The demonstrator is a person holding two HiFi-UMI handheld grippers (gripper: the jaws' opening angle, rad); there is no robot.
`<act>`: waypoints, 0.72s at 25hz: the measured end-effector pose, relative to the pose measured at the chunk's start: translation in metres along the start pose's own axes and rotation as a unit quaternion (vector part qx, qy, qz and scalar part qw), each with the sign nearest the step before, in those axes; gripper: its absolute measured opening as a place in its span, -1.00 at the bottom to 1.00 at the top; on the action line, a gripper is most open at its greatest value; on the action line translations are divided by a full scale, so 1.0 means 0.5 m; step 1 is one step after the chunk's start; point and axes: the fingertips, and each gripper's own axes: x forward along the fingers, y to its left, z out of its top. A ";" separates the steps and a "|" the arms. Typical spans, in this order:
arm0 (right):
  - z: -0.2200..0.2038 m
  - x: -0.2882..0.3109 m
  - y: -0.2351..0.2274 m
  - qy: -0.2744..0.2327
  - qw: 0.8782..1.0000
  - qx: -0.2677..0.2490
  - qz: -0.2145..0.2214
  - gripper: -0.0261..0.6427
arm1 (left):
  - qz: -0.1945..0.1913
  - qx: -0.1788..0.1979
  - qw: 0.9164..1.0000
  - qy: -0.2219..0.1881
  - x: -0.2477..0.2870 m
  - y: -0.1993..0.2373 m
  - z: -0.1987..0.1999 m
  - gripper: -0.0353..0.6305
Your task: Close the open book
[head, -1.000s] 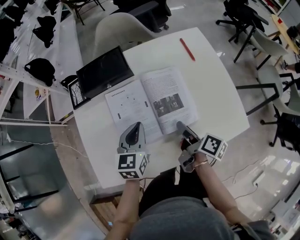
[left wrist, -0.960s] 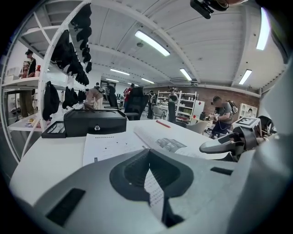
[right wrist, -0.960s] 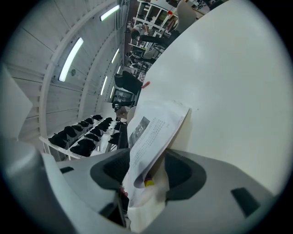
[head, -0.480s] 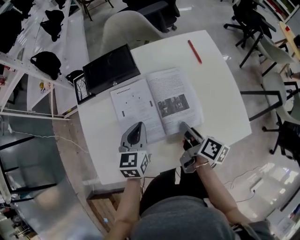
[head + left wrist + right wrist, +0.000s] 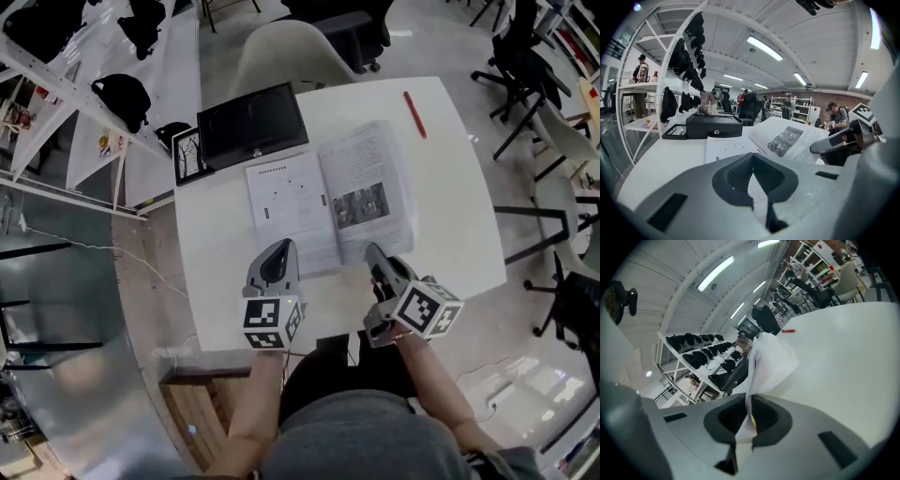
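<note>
Right gripper view: fingers of the right gripper (image 5: pixel 747 423) have just been closing and now pinch the right page edge of the open white paper book (image 5: pixel 328 197) lying on the white surface (image 5: pixel 441 169), I think to fold it over. The left gripper (image 5: pixel 279 251), fingers together and empty, is at the left page.

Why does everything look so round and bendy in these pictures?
Left gripper view: the wide lens bows the shelf rack and ceiling lights, with dark corners. Right gripper view: same bulge, the table slants. Head view: milder, floor curving at the edges.
</note>
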 end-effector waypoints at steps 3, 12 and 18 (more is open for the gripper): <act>-0.005 0.007 0.027 0.011 0.999 -0.049 0.006 -0.85 | 0.012 -0.004 1.000 -0.007 -0.016 0.013 0.001 -0.88; -0.055 0.045 0.093 0.062 0.986 -0.154 0.026 -0.85 | 0.054 -0.031 0.998 -0.022 -0.068 0.063 -0.008 -0.88; -0.106 0.081 0.111 0.105 0.977 -0.183 0.028 -0.85 | 0.078 -0.046 0.995 -0.029 -0.100 0.099 -0.015 -0.88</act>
